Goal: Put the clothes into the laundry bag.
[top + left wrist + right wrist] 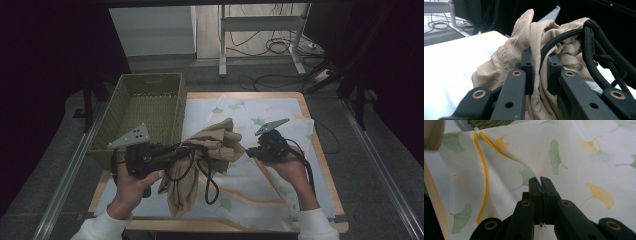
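A crumpled beige garment (215,142) hangs over the table, pinched between the jaws of my left gripper (182,150). In the left gripper view the beige cloth (519,47) fills the gap at my left gripper (540,60), and the gripper's own black cable (594,50) loops across it. A white cloth printed with green and yellow leaves (280,107) covers the table. My right gripper (248,152) is shut on a raised fold of that cloth (574,152), which peaks at the jaw tips (540,181). A yellow zipper line (485,177) runs along the cloth.
A green woven basket (150,80) stands at the table's back left corner, right beside my left hand. The wooden table edge (322,165) shows on the right. Beyond the table are a desk frame (222,45) and floor cables (280,47).
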Available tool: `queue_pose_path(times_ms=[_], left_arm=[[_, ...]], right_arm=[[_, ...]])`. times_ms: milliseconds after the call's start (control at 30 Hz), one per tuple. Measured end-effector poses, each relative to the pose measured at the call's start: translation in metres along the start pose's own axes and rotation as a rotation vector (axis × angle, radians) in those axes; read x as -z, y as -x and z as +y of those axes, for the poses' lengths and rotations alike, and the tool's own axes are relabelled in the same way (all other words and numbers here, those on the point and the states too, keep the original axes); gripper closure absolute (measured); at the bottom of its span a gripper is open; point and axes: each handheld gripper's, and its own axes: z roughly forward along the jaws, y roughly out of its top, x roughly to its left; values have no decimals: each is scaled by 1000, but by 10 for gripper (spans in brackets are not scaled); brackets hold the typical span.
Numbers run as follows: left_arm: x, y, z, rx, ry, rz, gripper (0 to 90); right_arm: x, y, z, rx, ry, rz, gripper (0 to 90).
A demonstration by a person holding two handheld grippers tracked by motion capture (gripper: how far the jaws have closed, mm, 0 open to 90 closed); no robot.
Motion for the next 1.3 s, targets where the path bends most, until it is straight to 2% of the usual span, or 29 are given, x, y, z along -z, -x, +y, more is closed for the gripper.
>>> queue_pose_path(times_ms=[200,433,1067,1300], left_arm=[[0,3,-5,-6,-11,5,808],[-4,3,-11,1,-29,-9,808],[-20,4,-34,27,-117,-36,808],[-28,2,-43,39,-154,-29,809]], right_arm=[[-1,1,-1,-5,-1,5,874],[-1,1,-1,-7,-1,6,874],[1,1,-1,-4,5,6,875],[0,2,-1,-8,6,9,874]])
